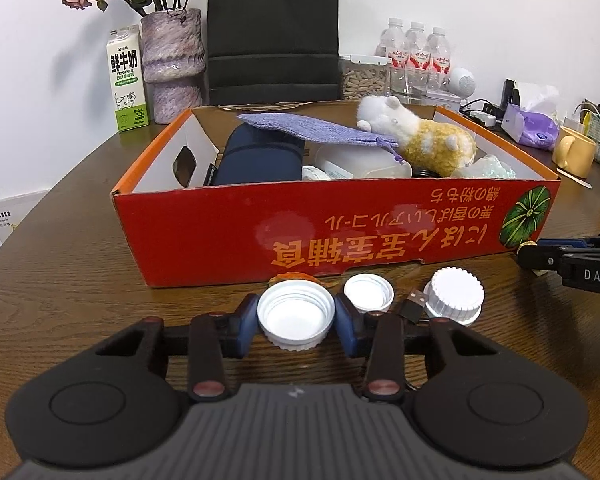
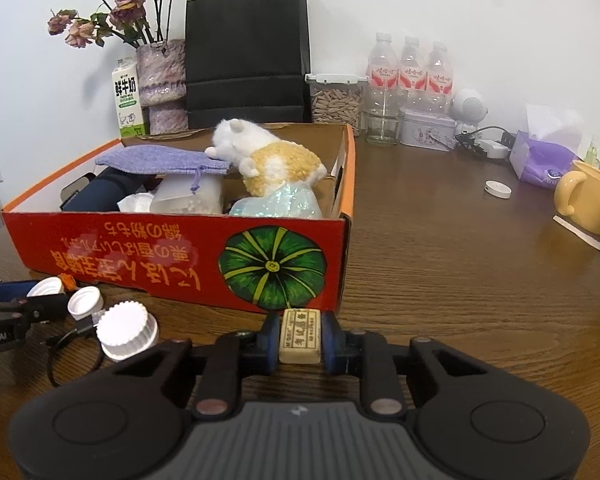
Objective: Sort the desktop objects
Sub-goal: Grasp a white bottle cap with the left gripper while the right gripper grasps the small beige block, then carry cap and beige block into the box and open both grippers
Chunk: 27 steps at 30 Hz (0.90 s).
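Our left tongs (image 1: 296, 318) pinch the upturned white cap (image 1: 296, 320) by its ribbed rim, on the bench (image 1: 60, 280) before the red box (image 1: 331, 236). It looks light, stiff and slippery. Our right tongs (image 2: 300, 338) clamp the small eraser (image 2: 300, 336), probably slightly yielding. 2 more caps sit alongside; above the box wall looks free.

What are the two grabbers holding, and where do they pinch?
Left gripper pinches the open white cap by its sides. Right gripper pinches the eraser by its long sides.
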### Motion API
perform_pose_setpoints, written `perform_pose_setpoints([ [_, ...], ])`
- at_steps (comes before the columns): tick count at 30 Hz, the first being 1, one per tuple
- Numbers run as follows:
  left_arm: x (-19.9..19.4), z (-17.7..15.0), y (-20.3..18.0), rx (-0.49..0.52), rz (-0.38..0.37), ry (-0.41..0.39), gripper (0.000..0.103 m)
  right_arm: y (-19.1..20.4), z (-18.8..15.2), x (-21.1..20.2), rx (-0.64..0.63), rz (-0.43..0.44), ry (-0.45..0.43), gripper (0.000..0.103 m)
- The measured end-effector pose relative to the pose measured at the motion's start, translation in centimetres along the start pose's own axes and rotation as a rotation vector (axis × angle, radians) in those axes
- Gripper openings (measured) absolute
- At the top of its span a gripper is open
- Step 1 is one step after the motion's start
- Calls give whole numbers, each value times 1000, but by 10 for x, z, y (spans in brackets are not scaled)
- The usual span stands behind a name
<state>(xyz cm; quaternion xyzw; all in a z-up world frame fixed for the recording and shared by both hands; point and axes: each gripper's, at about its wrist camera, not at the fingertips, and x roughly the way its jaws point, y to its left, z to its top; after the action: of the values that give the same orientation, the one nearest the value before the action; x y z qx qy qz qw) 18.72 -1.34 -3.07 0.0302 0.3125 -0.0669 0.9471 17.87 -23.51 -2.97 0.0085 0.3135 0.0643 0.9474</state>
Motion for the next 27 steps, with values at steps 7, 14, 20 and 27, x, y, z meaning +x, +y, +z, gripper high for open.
perform_pose_setpoints([
  [7, -6, -2, 2, -14, 3, -22, 41, 7, -5, -10, -21, 24, -19, 20],
  [14, -24, -3, 6, -30, 12, -69, 41, 12, -9, -32, -31, 52, -63, 20],
  [20, -50, -2, 12, -53, 10, -133, 41, 17, -5, -57, -39, 82, -122, 20],
  [27, -81, 15, 13, -62, 5, -241, 41, 25, 9, -81, -47, 107, -203, 20],
])
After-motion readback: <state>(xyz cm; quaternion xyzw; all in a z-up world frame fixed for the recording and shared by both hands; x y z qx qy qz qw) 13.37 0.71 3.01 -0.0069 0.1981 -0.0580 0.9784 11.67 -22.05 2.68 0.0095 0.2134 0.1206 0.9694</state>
